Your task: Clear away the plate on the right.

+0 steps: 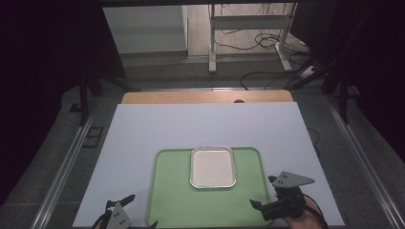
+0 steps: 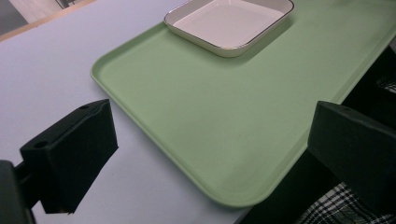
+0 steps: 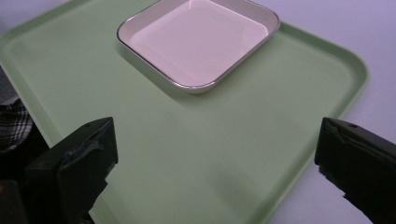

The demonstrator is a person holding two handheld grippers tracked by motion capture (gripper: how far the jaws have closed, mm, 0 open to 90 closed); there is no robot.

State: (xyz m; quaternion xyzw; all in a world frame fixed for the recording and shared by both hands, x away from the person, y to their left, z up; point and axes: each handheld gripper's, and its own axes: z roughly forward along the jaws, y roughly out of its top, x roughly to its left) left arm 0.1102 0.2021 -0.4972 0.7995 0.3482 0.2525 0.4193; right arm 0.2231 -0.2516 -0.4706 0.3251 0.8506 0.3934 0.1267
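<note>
A light green tray lies at the near middle of the table. On its far half rests an empty white rectangular dish with a thin metallic rim. My left gripper hovers open at the tray's near left corner. In the left gripper view that gripper has its jaws spread wide over the tray, with the dish farther off. My right gripper is open at the tray's near right corner. Its own view shows the right gripper with both jaws wide apart over the tray, the dish ahead. Neither holds anything.
A pale board covers the table, with a wooden edge showing at the far side. Beyond it are floor cables and a desk frame. Metal rails run along both sides. Plaid cloth shows at the table's near edge.
</note>
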